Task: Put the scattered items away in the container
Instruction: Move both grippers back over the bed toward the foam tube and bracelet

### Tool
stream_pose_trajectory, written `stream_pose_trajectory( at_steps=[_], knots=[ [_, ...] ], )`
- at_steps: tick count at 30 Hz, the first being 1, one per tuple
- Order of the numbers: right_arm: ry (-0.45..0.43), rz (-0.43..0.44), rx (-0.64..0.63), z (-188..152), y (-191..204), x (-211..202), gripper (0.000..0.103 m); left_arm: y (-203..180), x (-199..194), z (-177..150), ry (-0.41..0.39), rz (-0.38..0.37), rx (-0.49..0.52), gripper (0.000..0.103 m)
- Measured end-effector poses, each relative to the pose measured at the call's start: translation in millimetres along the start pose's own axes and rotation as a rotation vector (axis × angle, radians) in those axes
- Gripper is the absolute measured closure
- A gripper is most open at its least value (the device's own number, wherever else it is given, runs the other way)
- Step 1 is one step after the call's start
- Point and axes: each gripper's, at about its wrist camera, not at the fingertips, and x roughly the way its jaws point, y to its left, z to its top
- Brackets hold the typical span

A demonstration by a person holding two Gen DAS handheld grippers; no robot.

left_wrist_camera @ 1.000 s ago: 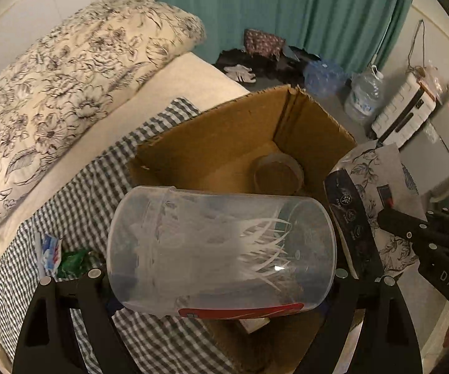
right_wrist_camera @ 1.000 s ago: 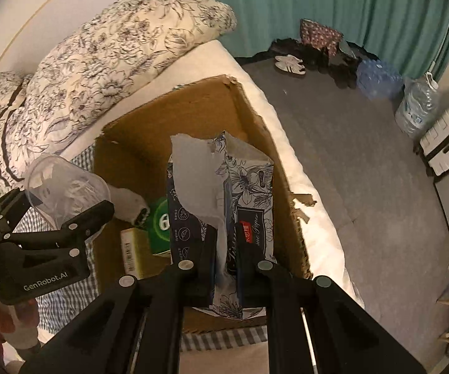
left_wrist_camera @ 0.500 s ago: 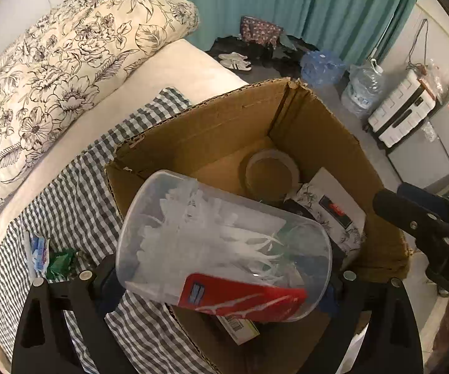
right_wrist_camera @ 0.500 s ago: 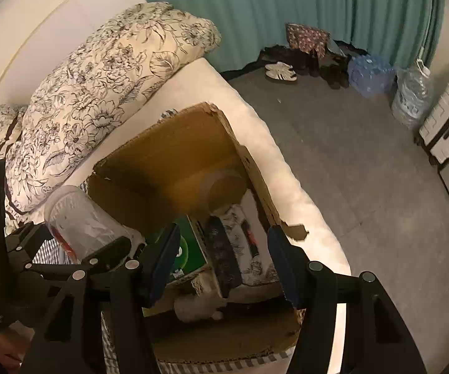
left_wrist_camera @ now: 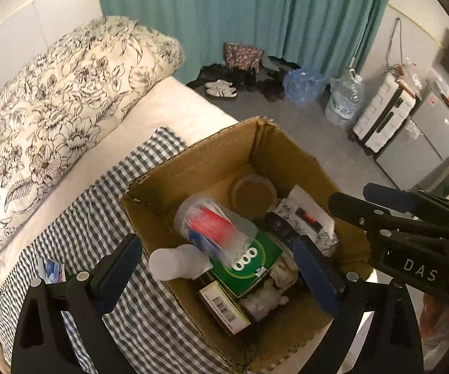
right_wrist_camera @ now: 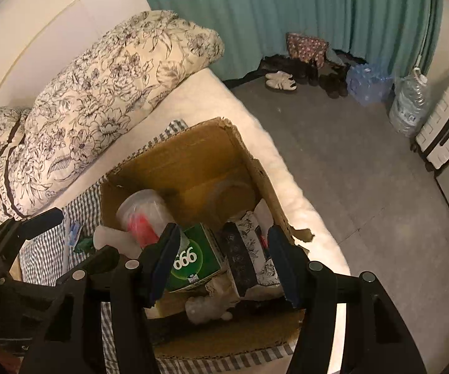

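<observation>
Open cardboard box (left_wrist_camera: 193, 168) sits on the bed; inside, clear plastic tub (left_wrist_camera: 215, 227) lies tilted on the green carton (left_wrist_camera: 249, 263), floral tissue pack (left_wrist_camera: 302, 218) at three o'clock.

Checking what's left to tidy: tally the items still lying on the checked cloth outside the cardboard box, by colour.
Blue-and-white packet: 1
Green wrapper: 1
Total visible: 2
</observation>
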Motion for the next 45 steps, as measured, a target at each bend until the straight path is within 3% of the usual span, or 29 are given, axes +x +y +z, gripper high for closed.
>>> stream_pose_trajectory(
  at_steps=[5, 12, 19, 30, 36, 45],
  knots=[
    [-0.043, -0.024, 0.015, -9.2, -0.1, -26.5, 0.045, 11.2, -12.1, -11.2, -0.022, 0.011, -0.030, 0.002],
    [-0.053, 0.007, -0.026, -36.6, 31.5, -34.9, 0.044, 83.7, -33.7, -59.4, -0.027, 0.128, -0.189, 0.002],
    [-0.046, 0.062, -0.134, -65.6, 119.5, -27.1, 0.044, 178.8, -61.2, -115.6, -0.018, 0.195, -0.347, 0.002],
    [0.000, 0.145, -0.246, -113.1, 255.1, -1.6, 0.044, 286.9, -91.4, -198.6, 0.001, 0.281, -0.447, 0.002],
    [0.021, 0.165, -0.276, -129.0, 300.0, 14.6, 0.045, 321.8, -90.9, -226.2, -0.001, 0.282, -0.474, 0.002],
    [0.065, 0.157, -0.337, -125.5, 328.3, 46.6, 0.044, 348.5, -56.6, -237.7, 0.018, 0.243, -0.532, 0.002]
  ],
)
